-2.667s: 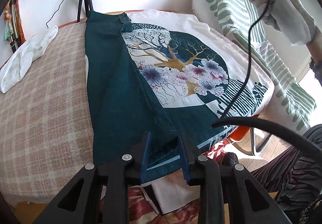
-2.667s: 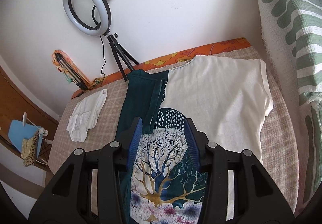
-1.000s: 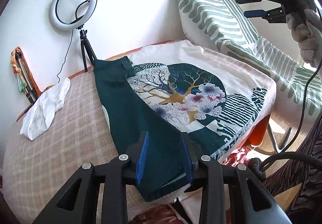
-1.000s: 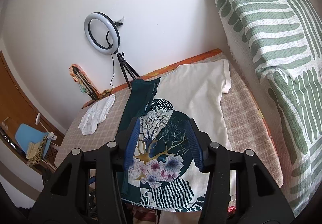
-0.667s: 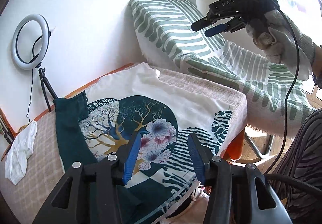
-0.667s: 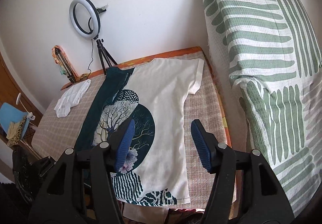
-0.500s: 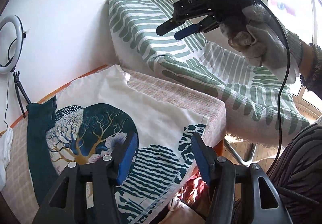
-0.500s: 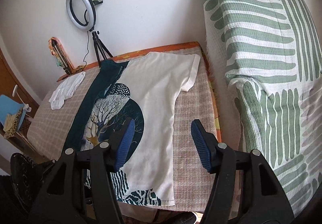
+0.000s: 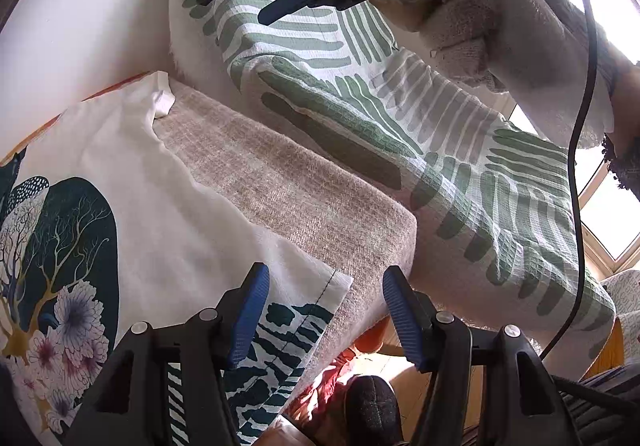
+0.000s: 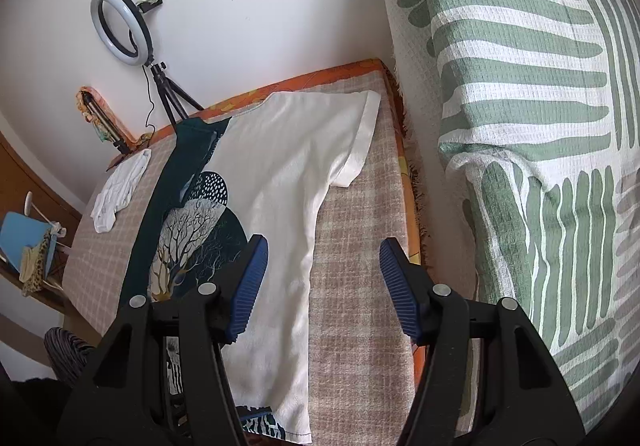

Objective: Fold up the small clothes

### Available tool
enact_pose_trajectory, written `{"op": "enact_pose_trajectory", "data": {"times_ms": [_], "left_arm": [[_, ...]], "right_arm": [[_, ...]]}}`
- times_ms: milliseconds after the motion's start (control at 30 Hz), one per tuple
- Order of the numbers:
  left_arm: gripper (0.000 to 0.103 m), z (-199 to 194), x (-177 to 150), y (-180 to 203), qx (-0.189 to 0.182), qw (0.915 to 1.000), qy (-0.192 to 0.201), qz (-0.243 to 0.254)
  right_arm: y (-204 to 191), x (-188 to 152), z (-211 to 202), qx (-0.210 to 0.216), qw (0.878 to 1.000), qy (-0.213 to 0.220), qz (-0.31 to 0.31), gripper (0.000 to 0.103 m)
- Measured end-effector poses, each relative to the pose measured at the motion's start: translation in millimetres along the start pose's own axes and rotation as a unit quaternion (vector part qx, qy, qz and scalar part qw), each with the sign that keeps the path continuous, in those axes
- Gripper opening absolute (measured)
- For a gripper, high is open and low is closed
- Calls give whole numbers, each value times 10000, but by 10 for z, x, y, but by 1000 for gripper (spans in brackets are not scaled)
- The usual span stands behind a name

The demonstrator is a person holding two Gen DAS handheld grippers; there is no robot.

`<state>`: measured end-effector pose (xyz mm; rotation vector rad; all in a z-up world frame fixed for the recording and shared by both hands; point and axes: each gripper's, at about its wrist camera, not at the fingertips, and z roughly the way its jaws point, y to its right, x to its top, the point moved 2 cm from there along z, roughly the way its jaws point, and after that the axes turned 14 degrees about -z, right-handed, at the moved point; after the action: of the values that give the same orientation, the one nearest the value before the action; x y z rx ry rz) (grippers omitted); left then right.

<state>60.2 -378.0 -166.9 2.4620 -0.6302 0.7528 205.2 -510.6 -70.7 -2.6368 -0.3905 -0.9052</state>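
At the desk's (image 10: 352, 286) right edge, the shirt's (image 10: 288, 173) unfolded side is approached; both grippers' (image 9: 324, 310) (image 10: 322, 284) jaws are held open, empty. Its hem corner and sleeve must next be gripped.

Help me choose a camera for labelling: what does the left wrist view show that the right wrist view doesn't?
Only the left wrist view shows the right gripper itself, raised in a gloved hand with its cable, and the flower print.

Only the right wrist view shows the ring light, the white cloth, the teal folded side and the whole sleeve.

Both show the T-shirt flat on the checked cover, the striped cushion, and open, empty jaws.
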Motion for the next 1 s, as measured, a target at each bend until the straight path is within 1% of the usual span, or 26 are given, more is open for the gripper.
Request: {"op": "enact_pose_trajectory", "data": {"times_ms": [100,133,200,233,333,367,400,467,533,633,733,867,967,1000], "left_arm": [[60,116,-13,-6,305,9995,-19,72],[59,152,-14,-23,351,9994,-50,44],[51,221,-13,-77,444,9990,-95,-40],[48,229,-8,-96,474,9988,-44,-56],[33,230,23,-141,547,9985,27,-28],[18,225,37,-171,523,9986,29,-55],[8,217,56,-212,460,9989,5,-121],[2,187,95,-313,301,9989,-34,-351],[2,124,124,-403,147,9981,-14,-598],[1,-28,142,-501,20,9962,146,-859],[1,-164,153,-537,-102,9947,275,-982],[1,-284,150,-548,-178,9939,396,-1012],[1,-322,145,-598,-209,9931,409,-1075],[1,-340,141,-636,-220,9927,405,-1113]], "right_arm": [[74,49,126,22,10000,-74,23,61],[94,67,169,31,9999,-95,23,61],[140,105,260,38,9999,-129,52,61],[160,124,304,55,9999,-142,75,61],[227,166,454,91,9996,-159,231,61],[246,178,509,122,9994,-159,288,61],[259,191,567,168,9992,-159,334,61],[280,223,695,262,9986,-166,421,61],[312,265,833,362,9975,-179,572,61],[383,327,1083,581,9941,-224,889,61],[485,359,1360,727,9885,-312,1289,61],[612,378,1694,783,9795,-424,1805,59],[623,430,1887,715,9782,-530,1875,46],[609,456,1936,660,9791,-564,1838,38]]}}
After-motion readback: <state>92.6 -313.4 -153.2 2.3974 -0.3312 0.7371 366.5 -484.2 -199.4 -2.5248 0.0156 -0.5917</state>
